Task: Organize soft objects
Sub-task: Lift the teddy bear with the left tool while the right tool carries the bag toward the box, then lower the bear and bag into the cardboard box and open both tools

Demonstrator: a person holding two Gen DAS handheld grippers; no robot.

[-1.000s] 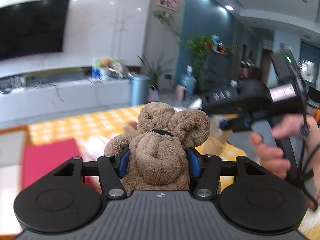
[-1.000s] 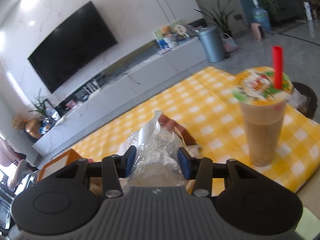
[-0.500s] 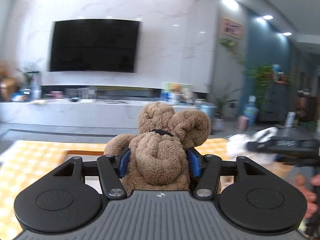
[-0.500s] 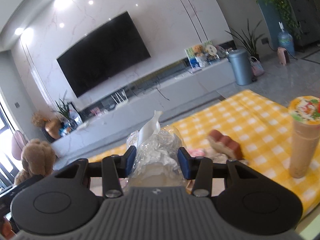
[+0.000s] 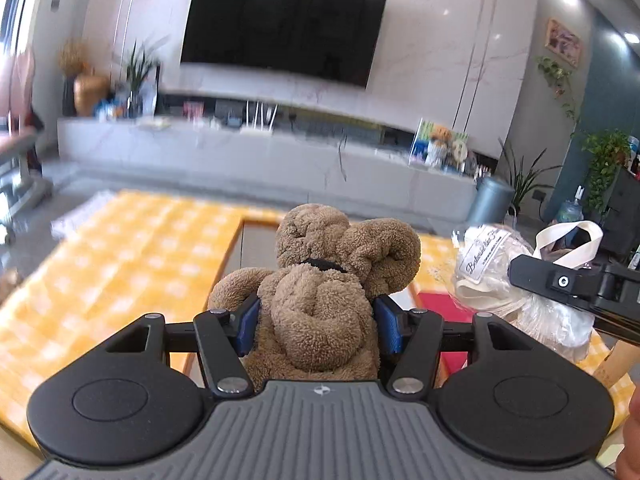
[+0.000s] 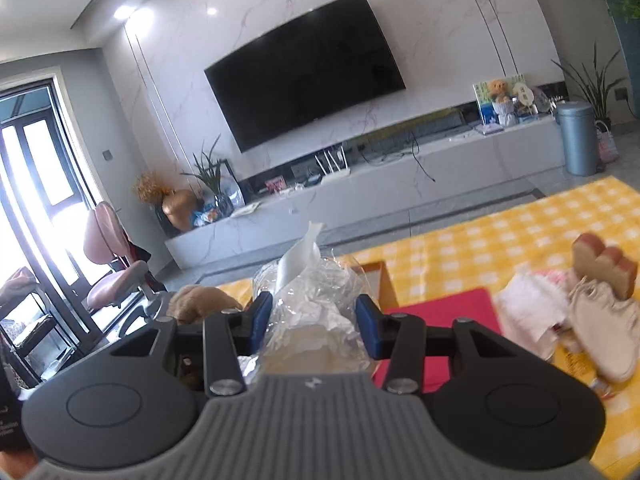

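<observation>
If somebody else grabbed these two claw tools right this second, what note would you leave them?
Left claw: shut on the brown plush bear, held up above the yellow checked tablecloth.
Right claw: shut on a clear plastic bag with a white ribbon, also held up.
On the table: a red mat, a wooden tray edge, and at the right a cream fabric pouch and a brown soft toy.
Done: both items picked up.
Left: set both down somewhere; the loose pile looks unsorted.
</observation>
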